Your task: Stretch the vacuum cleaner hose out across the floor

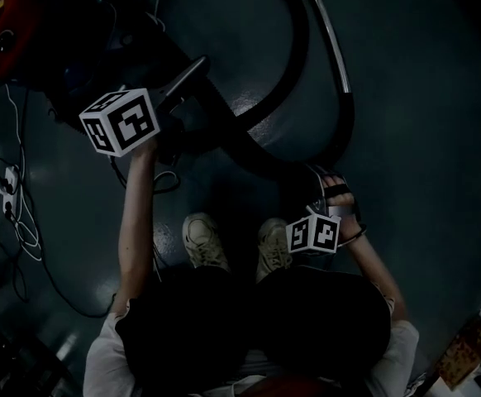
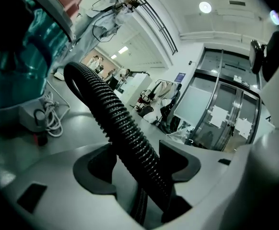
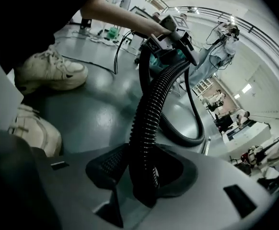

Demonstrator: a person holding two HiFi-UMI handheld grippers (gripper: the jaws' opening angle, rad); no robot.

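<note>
The left claw (image 2: 138,164) is clamped on the ribbed black hose (image 3: 151,104) and holds it up off the floor (image 1: 414,98). The right claw (image 3: 143,172) grips it lower, beside the person's pale shoe (image 1: 272,246). The rest loops across the floor.

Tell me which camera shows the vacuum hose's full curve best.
The head view: the hose runs from the right gripper to the left gripper and curves over the floor. The left gripper view shows only a ribbed stretch between its jaws; the right gripper view shows a longer stretch rising to the left gripper.
</note>
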